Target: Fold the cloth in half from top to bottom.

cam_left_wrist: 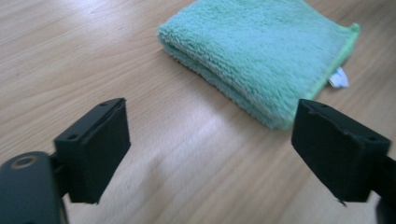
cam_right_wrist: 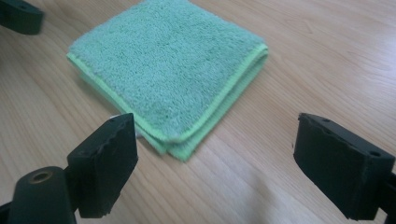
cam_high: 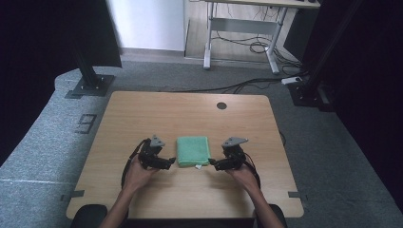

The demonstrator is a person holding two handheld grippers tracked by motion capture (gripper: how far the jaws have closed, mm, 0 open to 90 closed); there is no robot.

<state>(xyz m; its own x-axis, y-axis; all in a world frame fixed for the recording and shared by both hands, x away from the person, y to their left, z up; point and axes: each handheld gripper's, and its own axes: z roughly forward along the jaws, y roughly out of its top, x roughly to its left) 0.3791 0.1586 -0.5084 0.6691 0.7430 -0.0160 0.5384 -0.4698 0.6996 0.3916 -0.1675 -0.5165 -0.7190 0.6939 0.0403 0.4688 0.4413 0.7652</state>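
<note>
A green towel (cam_high: 193,150), folded into a small square, lies flat near the middle of the wooden table (cam_high: 157,109). My left gripper (cam_high: 171,161) hovers just left of its near corner, open, with bare wood between its jaws. The towel (cam_left_wrist: 261,51) sits ahead of those jaws, a white tag (cam_left_wrist: 338,78) at its edge. On the other side my right gripper (cam_high: 213,163) is open too, close to the towel's near right corner. The folded towel (cam_right_wrist: 168,74) lies ahead of its jaws, untouched by either pad.
A round cable hole (cam_high: 221,105) sits at the table's far edge. Beyond the table stand a black stand base (cam_high: 89,85), a white desk frame (cam_high: 242,42) and floor cables (cam_high: 247,85). The other gripper's jaw (cam_right_wrist: 18,16) shows at the right gripper view's top left.
</note>
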